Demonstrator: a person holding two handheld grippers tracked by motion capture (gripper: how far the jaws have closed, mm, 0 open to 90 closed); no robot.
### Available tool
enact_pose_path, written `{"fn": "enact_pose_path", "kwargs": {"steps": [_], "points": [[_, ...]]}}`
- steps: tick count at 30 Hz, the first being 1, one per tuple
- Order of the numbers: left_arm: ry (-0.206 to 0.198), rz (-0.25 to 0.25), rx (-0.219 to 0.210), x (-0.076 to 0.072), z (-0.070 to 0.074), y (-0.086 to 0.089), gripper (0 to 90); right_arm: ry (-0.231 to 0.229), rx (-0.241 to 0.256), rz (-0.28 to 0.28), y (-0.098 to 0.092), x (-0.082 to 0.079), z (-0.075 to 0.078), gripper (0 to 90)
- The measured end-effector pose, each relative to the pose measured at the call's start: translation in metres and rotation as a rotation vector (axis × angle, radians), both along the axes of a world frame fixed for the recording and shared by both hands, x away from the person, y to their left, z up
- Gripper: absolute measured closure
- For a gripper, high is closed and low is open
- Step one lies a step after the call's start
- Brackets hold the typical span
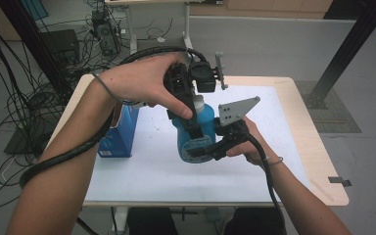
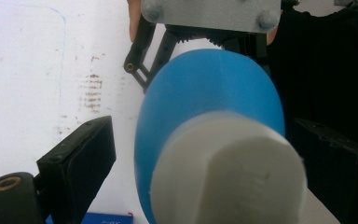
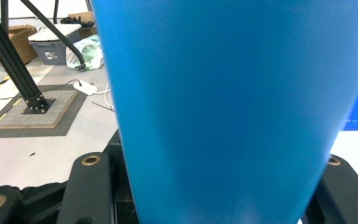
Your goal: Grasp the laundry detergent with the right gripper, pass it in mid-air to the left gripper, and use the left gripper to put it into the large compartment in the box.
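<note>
Above the table (image 1: pixel 293 147), right tool (image 1: pixel 210 147) clamped on blue bottle (image 1: pixel 196 132), left tool (image 1: pixel 196 100) agape around its cap (image 2: pixel 228 172).

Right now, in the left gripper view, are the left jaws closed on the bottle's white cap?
No: the white cap sits between the jaws, with a clear gap beside the left gripper's near jaw.

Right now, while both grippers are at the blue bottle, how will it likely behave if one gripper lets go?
The blue bottle looks smooth and tapered, so it may slip between the jaws of the right gripper. Its rounded body would probably roll if laid down. The left gripper at the white cap likely steadies it against tipping.
</note>
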State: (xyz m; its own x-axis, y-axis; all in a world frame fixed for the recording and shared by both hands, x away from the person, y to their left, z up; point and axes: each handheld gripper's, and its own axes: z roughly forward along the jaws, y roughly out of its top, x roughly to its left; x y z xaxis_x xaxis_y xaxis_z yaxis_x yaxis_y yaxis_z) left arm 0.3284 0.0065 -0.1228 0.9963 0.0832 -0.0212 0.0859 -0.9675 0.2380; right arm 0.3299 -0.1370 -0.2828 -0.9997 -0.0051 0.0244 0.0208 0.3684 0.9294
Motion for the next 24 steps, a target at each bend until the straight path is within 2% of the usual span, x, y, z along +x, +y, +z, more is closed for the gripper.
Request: {"fn": "enact_pose_path", "kwargs": {"steps": [24], "points": [[-0.001,-0.004,0.001,-0.0004,0.0007,-0.0018,9.0,0.004,-0.004,-0.005,-0.0018,0.0005,-0.0013,42.8]]}}
